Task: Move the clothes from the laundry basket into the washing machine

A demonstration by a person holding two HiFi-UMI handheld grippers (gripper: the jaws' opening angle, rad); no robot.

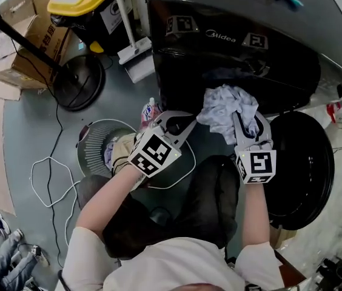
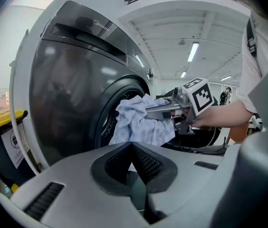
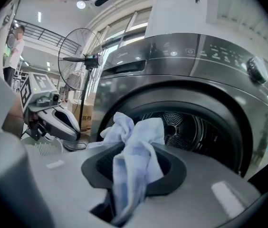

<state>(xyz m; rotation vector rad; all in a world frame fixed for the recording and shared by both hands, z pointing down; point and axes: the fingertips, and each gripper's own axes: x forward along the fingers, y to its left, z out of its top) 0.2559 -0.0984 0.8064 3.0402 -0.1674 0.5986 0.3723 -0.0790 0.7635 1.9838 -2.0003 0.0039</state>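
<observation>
**Kid:** Two grippers, one job! What shows from up on your head?

**Me:** My right gripper [image 1: 250,126] is squeezed on a pale cloth [image 1: 225,105], right at the mouth of the washing machine [image 1: 231,47]. The door [image 1: 304,162] hangs wide open beside it, so the way in is free. The laundry basket [image 1: 89,138] sits on the floor at my left side. I think something small is in it, but it's too dim to be sure.

**Kid:** And the left gripper view?

**Me:** My left gripper [image 2: 133,148] has its jaws together with nothing in them. It waits off to the side, so it doesn't block the hole.

**Kid:** And the right gripper view?

**Me:** The cloth runs down between my jaws, pinched tight so it won't drop. The bunch sticks up past the tips, and the drum [image 3: 181,127] is just behind it. I hold it level with the hole. I think a push forward, then letting go, comes next.
</observation>
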